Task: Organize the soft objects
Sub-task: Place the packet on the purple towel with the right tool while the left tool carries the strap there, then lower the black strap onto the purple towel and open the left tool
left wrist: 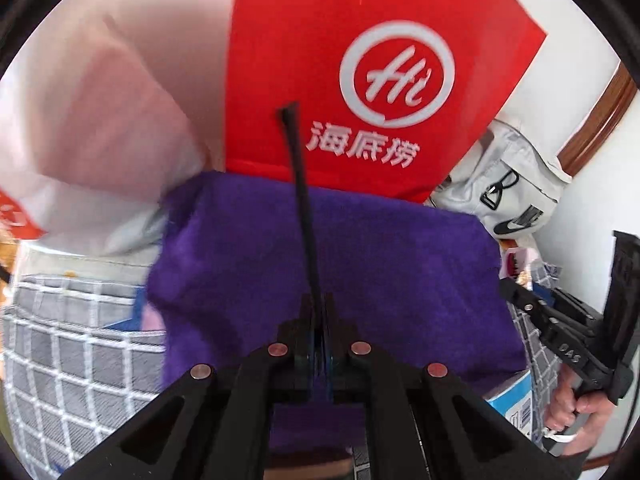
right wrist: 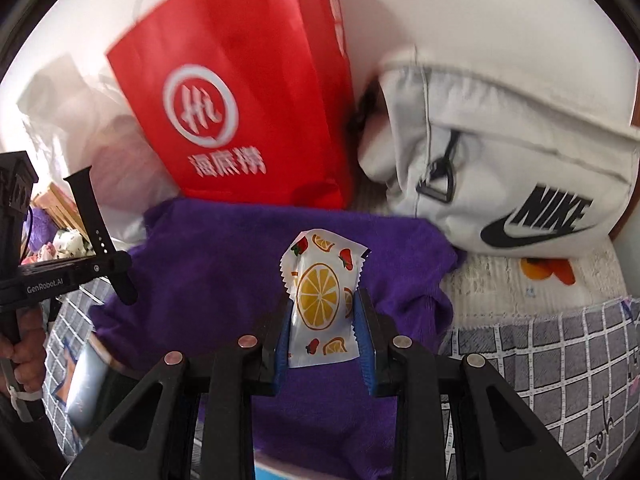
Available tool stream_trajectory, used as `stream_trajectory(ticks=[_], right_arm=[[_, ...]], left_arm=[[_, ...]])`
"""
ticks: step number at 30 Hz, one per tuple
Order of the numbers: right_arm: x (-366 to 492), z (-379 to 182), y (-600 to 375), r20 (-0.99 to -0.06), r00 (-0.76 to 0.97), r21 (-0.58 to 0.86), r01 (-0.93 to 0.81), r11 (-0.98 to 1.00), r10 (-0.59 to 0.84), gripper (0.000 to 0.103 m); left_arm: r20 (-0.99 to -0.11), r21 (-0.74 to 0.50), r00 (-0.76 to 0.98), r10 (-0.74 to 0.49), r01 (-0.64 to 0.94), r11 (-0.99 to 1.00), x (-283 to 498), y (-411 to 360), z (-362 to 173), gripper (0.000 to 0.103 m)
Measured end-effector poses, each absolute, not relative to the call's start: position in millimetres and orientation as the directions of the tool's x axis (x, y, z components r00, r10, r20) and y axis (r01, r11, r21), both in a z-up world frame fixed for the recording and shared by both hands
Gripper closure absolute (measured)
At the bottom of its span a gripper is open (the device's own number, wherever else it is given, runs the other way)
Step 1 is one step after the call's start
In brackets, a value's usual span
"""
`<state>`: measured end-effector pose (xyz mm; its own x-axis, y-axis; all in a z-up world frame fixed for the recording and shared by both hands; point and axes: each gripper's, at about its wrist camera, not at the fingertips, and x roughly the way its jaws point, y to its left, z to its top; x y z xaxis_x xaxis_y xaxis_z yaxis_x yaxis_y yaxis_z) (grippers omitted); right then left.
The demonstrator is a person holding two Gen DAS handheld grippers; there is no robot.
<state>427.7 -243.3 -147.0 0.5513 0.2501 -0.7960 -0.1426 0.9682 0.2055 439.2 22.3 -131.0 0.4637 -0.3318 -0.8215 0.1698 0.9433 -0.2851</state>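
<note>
Your left tongs (left wrist: 318,308) are clamped on a thin black strap (left wrist: 298,184); your right tongs (right wrist: 324,312) grip a white sachet (right wrist: 320,292) printed with orange slices and strawberries, above the purple towel (right wrist: 208,264). Behind it stand a red bag (right wrist: 240,92) with a "Hi" logo and Chinese characters, and a white NIKE bag (right wrist: 500,152). The towel lies on a grey checked bedcover (right wrist: 560,360) against a white wall (right wrist: 440,8).

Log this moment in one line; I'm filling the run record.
left gripper: shut on black strap | right gripper: shut on fruit-print packet | below: purple towel

Red paper bag (right wrist: 240,92) (white logo), checked bedding (right wrist: 560,352)
</note>
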Motion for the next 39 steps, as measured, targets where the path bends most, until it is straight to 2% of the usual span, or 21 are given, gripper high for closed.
stream_trajectory(ticks=[16,20,23,30,39], right_arm=[[440.1,-182.0,-239.0,-0.846,0.482,0.173,-0.152,0.973,0.226,0.067],[441.4,-184.4,-236.2,-0.849,0.481,0.162,-0.156,0.974,0.218,0.058],[445.2,-187.5,-232.6,-0.852,0.479,0.156,-0.154,0.976,0.212,0.056],[449.1,-187.1,-227.3,-0.839,0.5,0.162,-0.147,0.976,0.215,0.033],[450.2,-185.3,-219.0,-0.83,0.518,0.148,-0.152,0.977,0.206,0.033]], left_arm=[[-0.839,-0.36,0.383,-0.386,0.141,0.922,464.2,26.7,-169.5,0.099],[-0.843,-0.361,0.372,-0.388,0.144,0.922,466.0,22.5,-174.1,0.099],[-0.845,-0.355,0.367,-0.389,0.159,0.921,466.0,19.9,-175.5,0.099],[-0.853,-0.341,0.358,-0.379,0.167,0.925,468.9,12.1,-177.6,0.099],[-0.859,-0.348,0.357,-0.367,0.119,0.93,474.2,15.2,-181.5,0.099]])
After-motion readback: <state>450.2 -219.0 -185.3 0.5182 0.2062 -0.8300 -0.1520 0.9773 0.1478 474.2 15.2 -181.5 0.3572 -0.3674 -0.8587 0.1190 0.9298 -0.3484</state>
